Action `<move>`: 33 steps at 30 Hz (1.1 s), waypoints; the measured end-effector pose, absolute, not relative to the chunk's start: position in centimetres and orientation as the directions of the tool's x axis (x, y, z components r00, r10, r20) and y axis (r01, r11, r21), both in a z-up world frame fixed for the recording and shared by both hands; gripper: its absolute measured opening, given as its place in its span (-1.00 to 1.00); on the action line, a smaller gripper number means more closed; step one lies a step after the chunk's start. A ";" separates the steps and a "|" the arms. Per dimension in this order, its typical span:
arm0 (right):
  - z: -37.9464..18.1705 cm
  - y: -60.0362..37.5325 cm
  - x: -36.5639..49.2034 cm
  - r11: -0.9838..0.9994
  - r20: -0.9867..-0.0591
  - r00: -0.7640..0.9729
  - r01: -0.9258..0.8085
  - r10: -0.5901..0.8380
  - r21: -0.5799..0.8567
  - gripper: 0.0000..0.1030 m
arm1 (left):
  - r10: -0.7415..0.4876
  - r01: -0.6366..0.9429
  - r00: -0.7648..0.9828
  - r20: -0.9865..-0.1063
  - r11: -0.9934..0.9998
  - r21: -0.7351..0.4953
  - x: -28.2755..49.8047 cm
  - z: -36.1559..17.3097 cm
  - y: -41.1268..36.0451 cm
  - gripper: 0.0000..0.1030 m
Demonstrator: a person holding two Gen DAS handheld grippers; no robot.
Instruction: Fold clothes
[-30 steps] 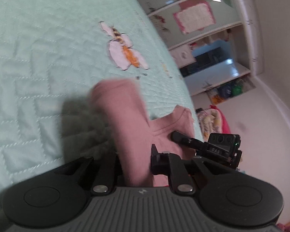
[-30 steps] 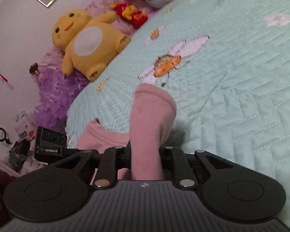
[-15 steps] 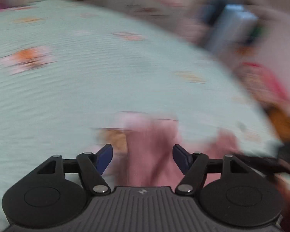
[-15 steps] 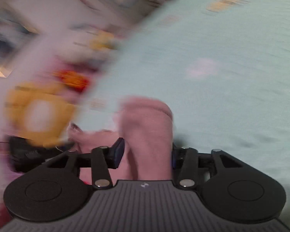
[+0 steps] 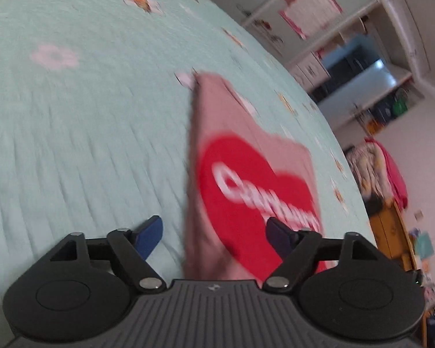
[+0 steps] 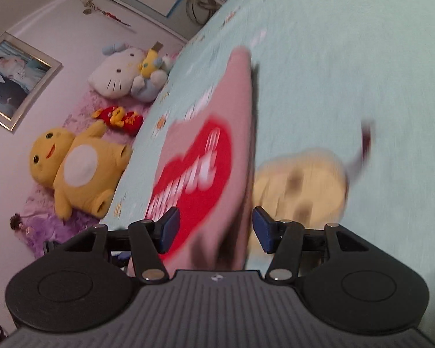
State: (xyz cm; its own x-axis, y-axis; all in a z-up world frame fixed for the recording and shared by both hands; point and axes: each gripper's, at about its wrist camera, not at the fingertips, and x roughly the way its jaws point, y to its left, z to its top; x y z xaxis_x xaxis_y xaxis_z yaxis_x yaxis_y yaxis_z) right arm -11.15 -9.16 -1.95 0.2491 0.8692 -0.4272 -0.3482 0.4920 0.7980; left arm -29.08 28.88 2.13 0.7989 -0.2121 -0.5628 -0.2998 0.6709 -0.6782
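Bed (image 5: 72, 133) under mint quilted bedspread, flower patches. Room: shelving unit (image 5: 348, 66) beyond far bed edge; framed photo (image 6: 10, 79) on wall.

Plush toys at bed edge: yellow bear (image 6: 78, 171), white cat (image 6: 121, 74). Blurred cream object (image 6: 301, 182) on bed just beside garment.

Pink sweatshirt (image 5: 246, 174), red heart print, on bed. Left claw (image 5: 213, 236) spread wide, holding nothing. Right claw (image 6: 214, 229) likewise apart, empty; fabric between fingers, ungripped.
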 end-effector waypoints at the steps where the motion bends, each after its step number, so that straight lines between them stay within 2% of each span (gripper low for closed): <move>1: -2.0 -8.8 -12.0 0.498 -0.430 0.256 -0.353 0.865 0.792 0.09 | -0.229 -0.286 0.794 -0.563 0.677 -0.678 -29.0 1.8 28.1 0.76; 4: -1.9 -7.1 -13.1 0.523 -0.449 0.270 -0.368 0.852 0.769 0.07 | -0.198 -0.286 0.793 -0.576 0.714 -0.639 -27.8 1.3 26.9 0.71; 5: -1.9 -6.5 -13.0 0.521 -0.451 0.263 -0.372 0.853 0.768 -0.24 | -0.203 -0.286 0.795 -0.571 0.705 -0.649 -27.7 1.3 27.0 0.17; 6: -2.0 -5.9 -12.7 0.525 -0.462 0.251 -0.363 0.851 0.769 -0.51 | -0.215 -0.286 0.798 -0.563 0.687 -0.668 -28.1 1.4 27.4 -0.72; 9: -0.9 -6.2 -13.4 0.523 -0.458 0.257 -0.333 0.851 0.785 -0.57 | -0.251 -0.286 0.805 -0.537 0.630 -0.722 -29.0 1.7 28.7 -0.82; 13: 1.7 -8.6 -16.3 0.451 -0.391 0.236 -0.313 0.890 0.836 -0.59 | -0.334 -0.176 0.800 -0.498 0.662 -0.728 -33.0 5.3 27.7 -0.82; 15: 1.9 -9.9 -18.7 0.429 -0.382 0.201 -0.320 0.902 0.845 -0.59 | -0.357 -0.162 0.763 -0.539 0.701 -0.694 -35.0 5.1 26.6 -0.78; 16: 1.0 -10.2 -19.7 0.453 -0.415 0.184 -0.315 0.891 0.834 -0.58 | -0.350 -0.180 0.734 -0.582 0.727 -0.663 -35.6 4.2 26.1 -0.78; 18: -1.1 -10.8 -21.7 0.505 -0.483 0.149 -0.306 0.863 0.807 -0.48 | -0.330 -0.211 0.695 -0.639 0.756 -0.620 -36.6 2.3 25.5 -0.37; 19: -2.3 -11.1 -22.3 0.534 -0.510 0.160 -0.297 0.845 0.792 -0.53 | -0.319 -0.226 0.704 -0.635 0.747 -0.626 -36.9 1.5 25.6 -0.33; 20: -2.7 -11.8 -22.7 0.505 -0.470 0.184 -0.288 0.863 0.814 -0.50 | -0.309 -0.246 0.719 -0.623 0.724 -0.644 -37.2 1.1 25.9 -0.30; 21: -2.5 -12.3 -22.8 0.487 -0.449 0.192 -0.268 0.873 0.831 -0.43 | -0.290 -0.275 0.732 -0.616 0.702 -0.657 -37.5 1.4 26.3 -0.15; 23: -0.7 -12.8 -22.8 0.509 -0.453 0.237 -0.303 0.859 0.806 -0.29 | -0.211 -0.318 0.760 -0.614 0.704 -0.635 -37.9 2.8 26.9 0.08; 27: 3.6 -12.3 -21.4 0.636 -0.497 0.397 -0.466 0.771 0.614 -0.25 | -0.038 -0.329 0.800 -0.598 0.807 -0.490 -37.6 6.4 26.9 0.11; 30: 5.0 -10.6 -18.6 0.683 -0.483 0.483 -0.545 0.730 0.487 -0.10 | -0.043 -0.257 0.840 -0.541 0.846 -0.467 -36.0 7.9 26.4 0.12; 33: 4.3 -8.3 -14.1 0.710 -0.464 0.537 -0.534 0.705 0.460 -0.10 | -0.089 -0.176 0.845 -0.527 0.885 -0.431 -32.6 8.5 24.6 0.17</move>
